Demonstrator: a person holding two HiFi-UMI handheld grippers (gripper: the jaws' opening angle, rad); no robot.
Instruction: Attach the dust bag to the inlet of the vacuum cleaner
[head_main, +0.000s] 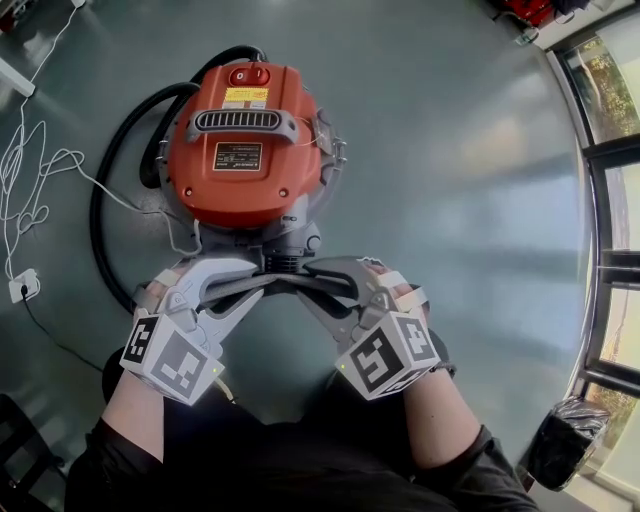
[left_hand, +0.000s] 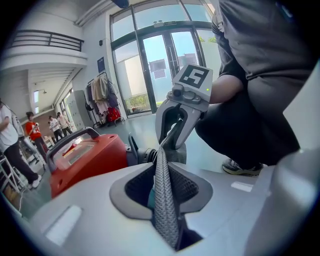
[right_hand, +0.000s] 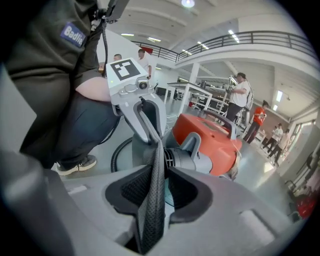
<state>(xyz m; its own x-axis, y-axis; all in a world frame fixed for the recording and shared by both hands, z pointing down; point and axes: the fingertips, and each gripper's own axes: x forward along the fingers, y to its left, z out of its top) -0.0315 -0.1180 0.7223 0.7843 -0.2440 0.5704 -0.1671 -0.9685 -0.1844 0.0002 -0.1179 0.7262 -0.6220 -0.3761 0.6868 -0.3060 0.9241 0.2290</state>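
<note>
The red vacuum cleaner (head_main: 245, 140) stands on the floor, its grey inlet (head_main: 285, 245) facing me. Both grippers meet just in front of that inlet, each holding one side of the grey mesh dust bag (head_main: 285, 283). My left gripper (head_main: 258, 285) is shut on the bag's edge; in its own view a band of mesh (left_hand: 164, 195) runs up from between the jaws to the right gripper (left_hand: 175, 127). My right gripper (head_main: 315, 282) is shut on the opposite edge (right_hand: 151, 197), with the left gripper (right_hand: 145, 117) across from it. The inlet (right_hand: 182, 161) lies just behind the stretched fabric, and the bag's opening is hidden.
A black hose (head_main: 105, 205) loops round the vacuum's left side. White cables (head_main: 35, 180) and a plug block (head_main: 22, 287) lie on the floor at left. A dark bag (head_main: 565, 440) sits by the glass wall at lower right. People stand in the background (right_hand: 242, 97).
</note>
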